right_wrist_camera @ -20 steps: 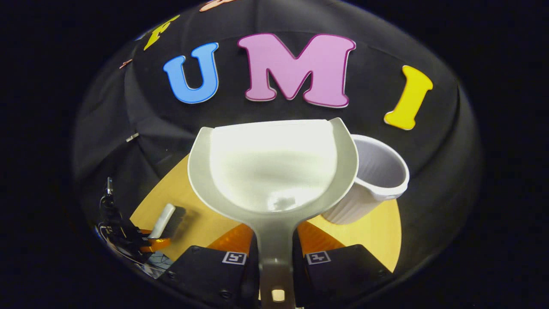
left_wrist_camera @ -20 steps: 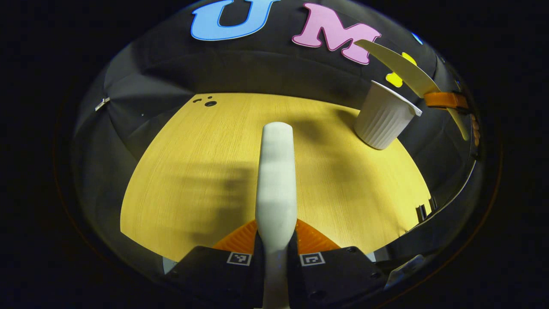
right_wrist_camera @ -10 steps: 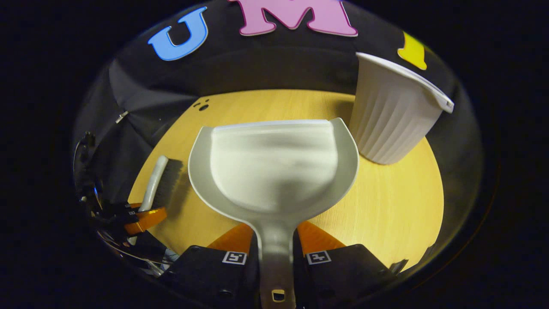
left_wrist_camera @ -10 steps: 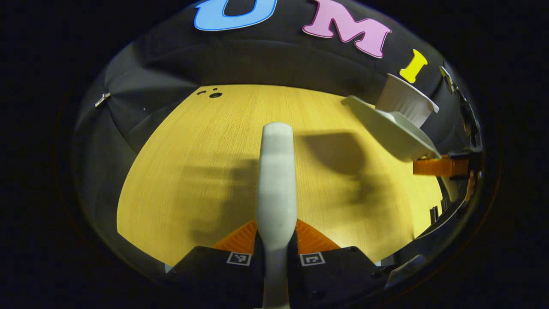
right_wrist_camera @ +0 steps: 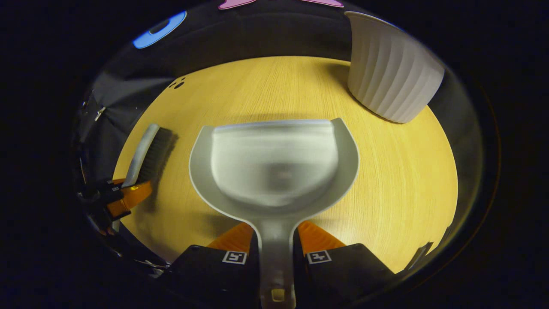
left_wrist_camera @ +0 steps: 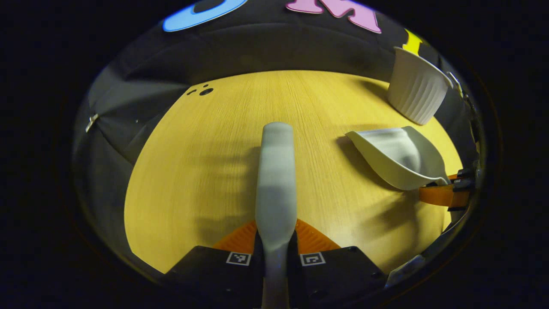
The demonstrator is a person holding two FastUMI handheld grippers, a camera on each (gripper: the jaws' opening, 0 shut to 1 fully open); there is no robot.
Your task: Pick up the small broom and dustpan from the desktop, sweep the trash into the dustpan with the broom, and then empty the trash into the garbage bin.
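Both jaws stay clamped, left gripper (left_wrist_camera: pixel 275 251) on the broom (left_wrist_camera: pixel 276 180), right gripper (right_wrist_camera: pixel 275 249) on the dustpan (right_wrist_camera: pixel 274 167); a careless swing could topple the bin (right_wrist_camera: pixel 392 77).

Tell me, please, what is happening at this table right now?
A person is working with a gripper in each hand. The left tool is closed on the handle of a small broom, held over the wooden table. The right tool grips the handle of a pale dustpan, whose pan looks empty, held low over the table. A ribbed white bin stands at the far right. No trash is visible on the tabletop.
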